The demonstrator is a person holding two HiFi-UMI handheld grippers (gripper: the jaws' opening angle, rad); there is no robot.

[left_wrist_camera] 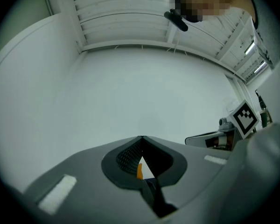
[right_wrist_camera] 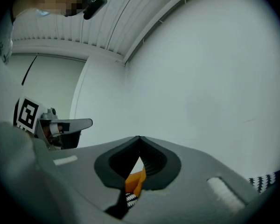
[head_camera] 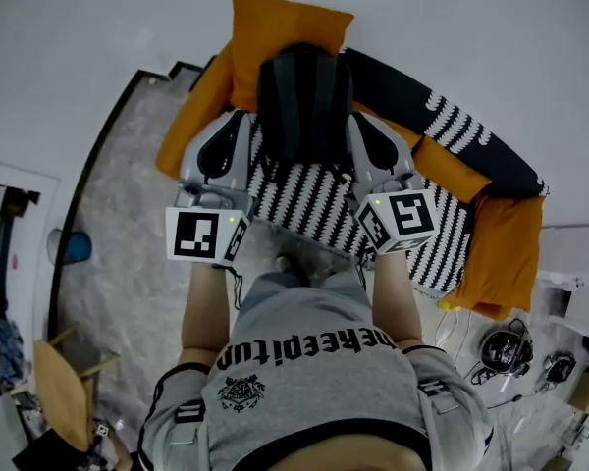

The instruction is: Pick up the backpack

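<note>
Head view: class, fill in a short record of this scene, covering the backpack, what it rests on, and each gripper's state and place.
backpack: black, on the sofa, in front of an orange cushion
seat cover: black-and-white striped blanket
left gripper: jaws shut, empty, at the backpack's left side
right gripper: jaws shut, empty, at its right side
backpack held: no

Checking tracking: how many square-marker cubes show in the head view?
2. One cube sits lower left of the backpack, the other cube lower right; none seems hidden.
</note>
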